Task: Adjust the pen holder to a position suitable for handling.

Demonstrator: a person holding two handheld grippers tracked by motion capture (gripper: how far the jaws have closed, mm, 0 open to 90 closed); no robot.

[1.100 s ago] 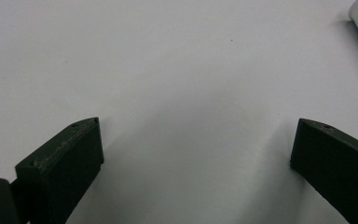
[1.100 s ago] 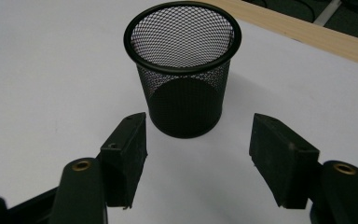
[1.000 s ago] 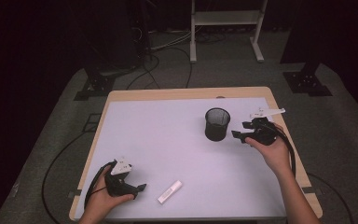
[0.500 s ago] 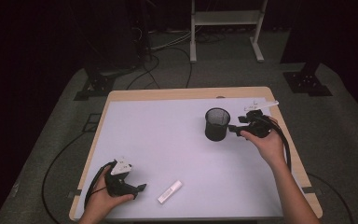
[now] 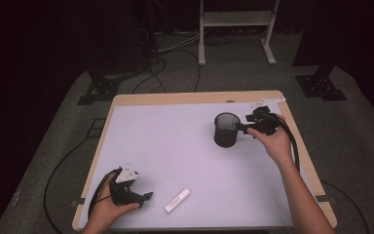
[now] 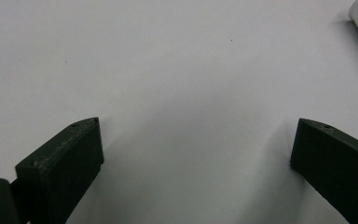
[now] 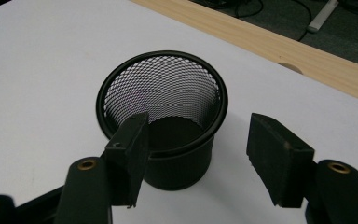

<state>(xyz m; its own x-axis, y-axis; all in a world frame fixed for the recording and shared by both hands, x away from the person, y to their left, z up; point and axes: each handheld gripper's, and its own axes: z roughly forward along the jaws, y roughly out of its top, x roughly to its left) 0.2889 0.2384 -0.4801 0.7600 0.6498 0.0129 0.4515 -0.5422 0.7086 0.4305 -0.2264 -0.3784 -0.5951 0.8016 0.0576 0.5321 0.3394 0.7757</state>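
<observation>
Jaws of the right gripper point(image 7: 193, 154) are standing spread, one just over the cup's point(image 7: 163, 116) near rim, the other beside it; nothing pinched. Right gripper view is showing the cup's inside, mesh wall and solid base; high view isn't. Cup point(image 5: 227, 129) is sitting upright on the table's point(image 5: 175, 141) far right. Left gripper point(image 6: 193, 154) is gaping over bare table near-left w/ a white tube point(image 5: 177, 200) just beside it.

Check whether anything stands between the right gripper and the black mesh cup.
Nothing visible does. The right gripper is open just short of the mesh cup, one of its fingers in front of the rim, with bare white table around. The white tube lies far off, near the left gripper.
</observation>
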